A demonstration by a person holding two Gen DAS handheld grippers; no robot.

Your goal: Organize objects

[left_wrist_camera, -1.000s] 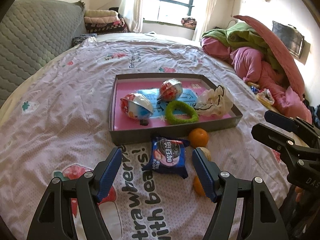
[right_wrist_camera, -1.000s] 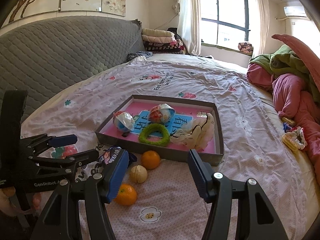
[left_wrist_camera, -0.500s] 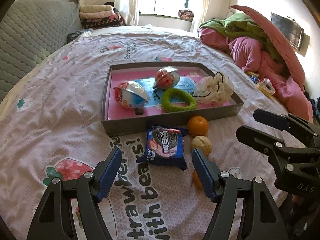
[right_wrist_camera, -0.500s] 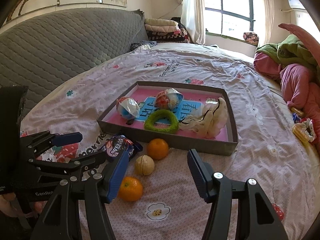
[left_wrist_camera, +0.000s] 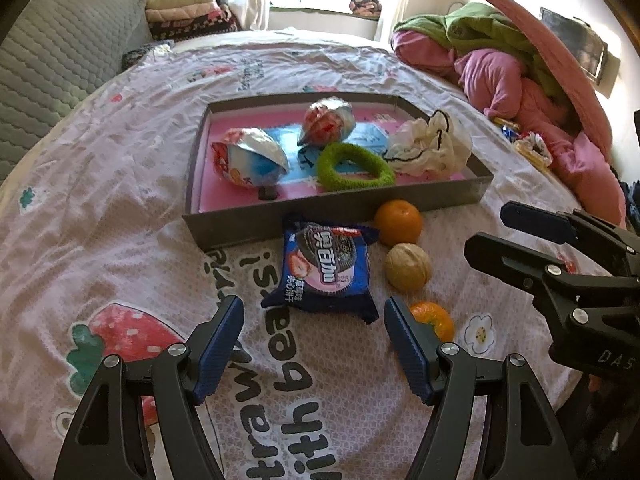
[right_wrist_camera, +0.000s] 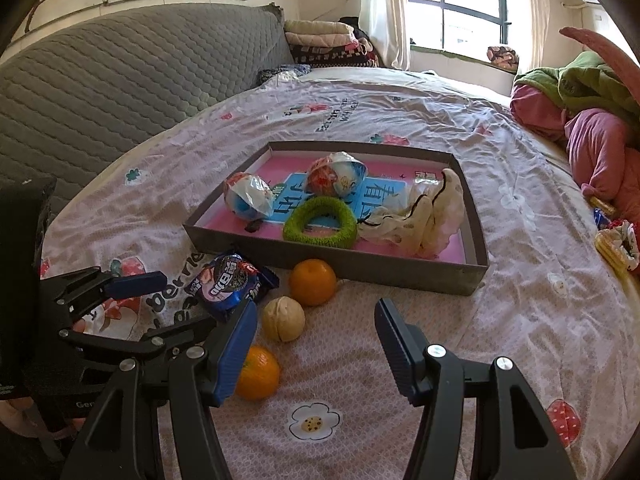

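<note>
Both grippers hovering over bed, jaws spread, gripping nothing.
I'm seeing cookie packet just ahead of left gripper; walnut ahead-left of right gripper.

A bed covered with a pale pink printed sheet carries everything. On it sits a shallow grey box with a pink floor. Just in front of the box lie a blue biscuit packet, an orange, a walnut and a second orange. Pink and green bedding is heaped at the far right.
</note>
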